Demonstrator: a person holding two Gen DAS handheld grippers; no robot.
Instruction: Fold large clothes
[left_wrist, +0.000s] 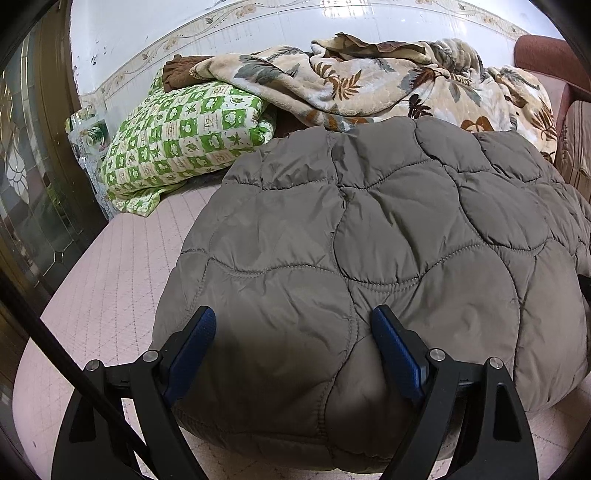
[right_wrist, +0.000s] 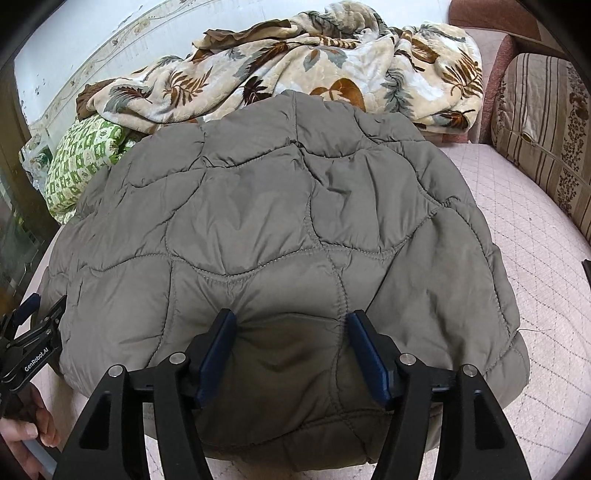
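A grey-brown quilted puffer jacket (left_wrist: 369, 240) lies folded in a thick bundle on the pink bed (left_wrist: 110, 295). My left gripper (left_wrist: 293, 317) hovers open over the jacket's near left edge, its blue pads (left_wrist: 195, 343) wide apart and clear of the fabric. In the right wrist view the same jacket (right_wrist: 277, 206) fills the middle. My right gripper (right_wrist: 290, 321) sits open at its near edge, with a puffed bulge of fabric between the blue pads (right_wrist: 218, 350). The left gripper (right_wrist: 44, 310) also shows at the far left of that view, held by a hand (right_wrist: 26, 428).
A green-and-white checked quilt (left_wrist: 184, 136) lies folded at the back left. A beige leaf-print blanket (left_wrist: 388, 81) is heaped behind the jacket against the white wall. A striped cushion (right_wrist: 546, 129) stands at the right. Bare pink mattress (right_wrist: 535, 277) shows right of the jacket.
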